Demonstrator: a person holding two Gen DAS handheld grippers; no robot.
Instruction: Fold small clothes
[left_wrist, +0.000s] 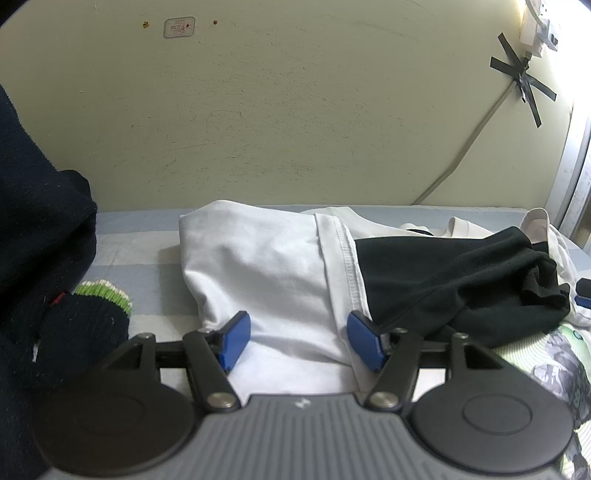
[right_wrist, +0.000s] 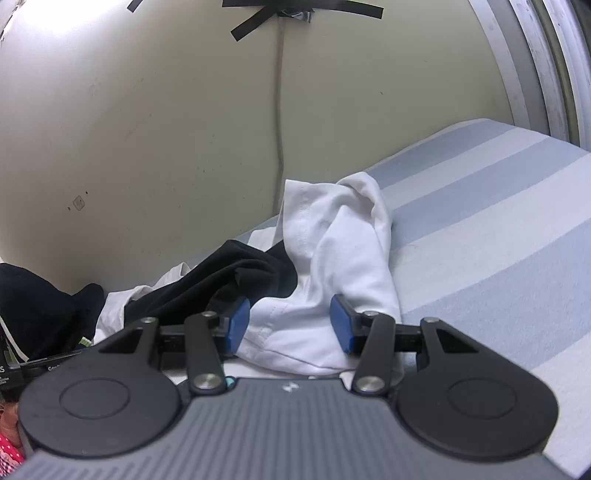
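Left wrist: hand-held gripper (left_wrist: 299, 341) apart, straddling white cloth (left_wrist: 258, 266) at centre frame, on bed (left_wrist: 140, 236). Soft, light, floppy; best pinched at hem (left_wrist: 347, 266). Right hand-held gripper (right_wrist: 288, 325) likewise apart.

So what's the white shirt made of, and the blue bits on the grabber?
The white shirt looks like soft, matte cotton knit: it creases gently and has a stitched hem. The blue pads on the left gripper look like smooth rubber or plastic; hard to tell which.
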